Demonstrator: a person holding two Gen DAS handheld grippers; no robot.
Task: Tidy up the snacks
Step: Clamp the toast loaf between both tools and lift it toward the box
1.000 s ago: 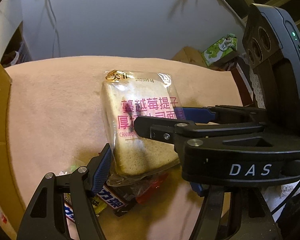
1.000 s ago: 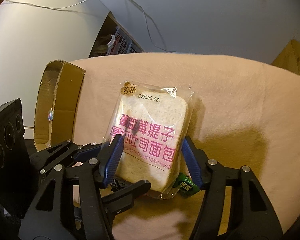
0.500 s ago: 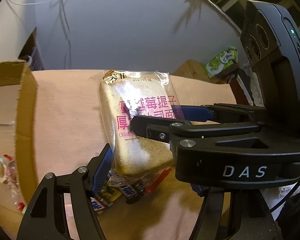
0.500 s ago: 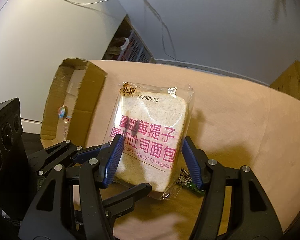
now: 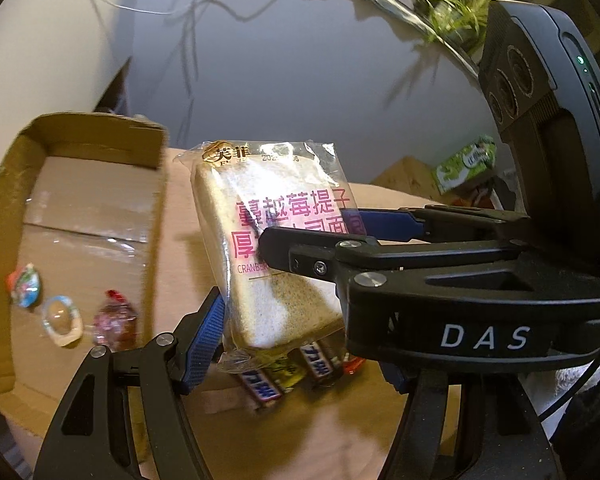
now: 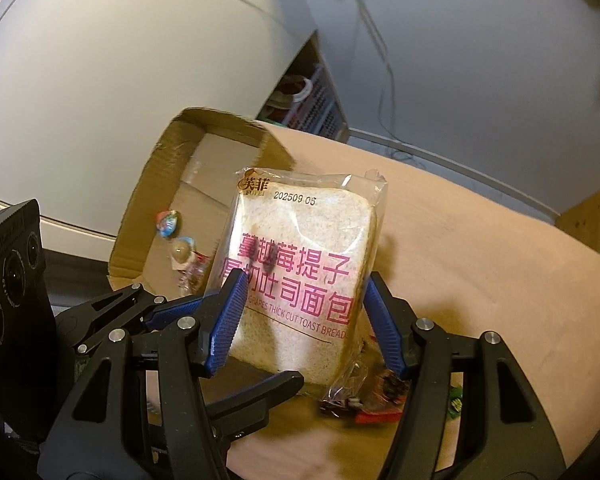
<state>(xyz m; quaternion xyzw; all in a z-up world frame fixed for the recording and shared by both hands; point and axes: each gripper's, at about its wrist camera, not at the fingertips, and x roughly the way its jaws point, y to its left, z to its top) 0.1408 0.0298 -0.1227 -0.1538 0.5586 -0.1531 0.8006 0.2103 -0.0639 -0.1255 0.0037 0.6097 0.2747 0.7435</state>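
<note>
Right gripper point(image 6: 300, 320) pinches the bread pack point(image 6: 300, 272) by its sides; left gripper point(image 5: 284, 300) also clamps it. Soft bag may slip or squash short of the box point(image 6: 188, 184).

"202509 05", "THICK CUT TOAST BREAD" on bread bag point(image 6: 300, 264); "DAS" on right tongs point(image 5: 485, 337)

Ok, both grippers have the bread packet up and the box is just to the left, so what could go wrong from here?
1. The bread packet is soft, and the right gripper and left gripper both clamp it; uneven motion could crush or tear it.
2. Its lower edge hangs near the loose snack bars and might drag them.
3. The cardboard box wall stands close, so the packet could clip it.
</note>
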